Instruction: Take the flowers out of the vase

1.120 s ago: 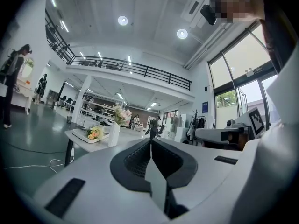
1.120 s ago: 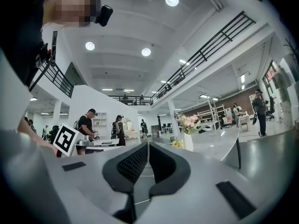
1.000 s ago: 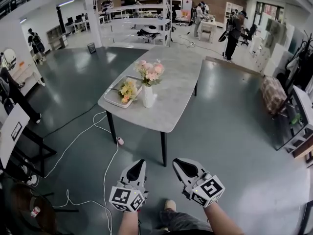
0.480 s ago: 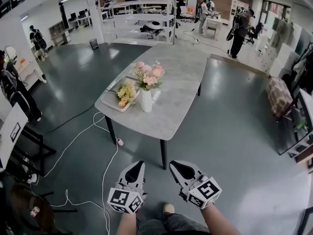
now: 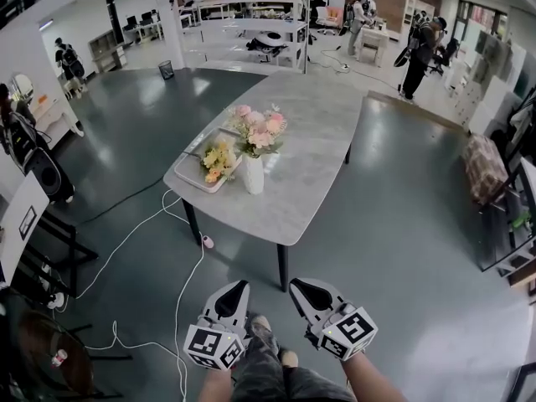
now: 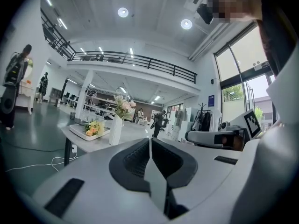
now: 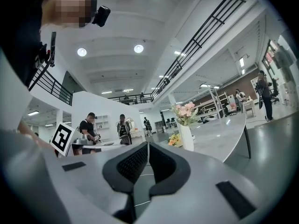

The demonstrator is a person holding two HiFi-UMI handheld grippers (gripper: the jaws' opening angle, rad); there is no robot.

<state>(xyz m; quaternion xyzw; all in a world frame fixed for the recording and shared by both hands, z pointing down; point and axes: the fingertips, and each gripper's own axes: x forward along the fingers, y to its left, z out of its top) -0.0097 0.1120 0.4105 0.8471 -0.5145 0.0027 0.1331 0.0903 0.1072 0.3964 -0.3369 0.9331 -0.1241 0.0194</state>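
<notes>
Both grippers are sitting low in the head view, side by side in front of the person. The left gripper [image 5: 237, 286] is showing its jaws pressed together with nothing between them, confirmed in its own view [image 6: 149, 146]. The right gripper [image 5: 303, 286] is likewise closed and empty [image 7: 147, 152].

The task's flowers [image 5: 260, 131], pink and white, are standing in a white vase [image 5: 253, 175] near the front of a grey table [image 5: 318, 132]. The vase is upright, and the stems are running straight up out of its neck. Just beside it, on its left, a tray [image 5: 186, 174] is holding a bunch of yellow flowers [image 5: 219, 157].

Key relation: the vase is lying straight ahead of both grippers and well apart from them, with bare floor between. Neither gripper is within reach. Across the head view the vase is lining up closer to the left gripper than to the right. The left gripper view is placing the vase [image 6: 115, 130] left of its jaw line; the right gripper view is placing it [image 7: 187, 137] right of its own.

Judgement: the task is not yet begun; the approach is needing to close first, jaws opening before any upward pull along the stems
</notes>
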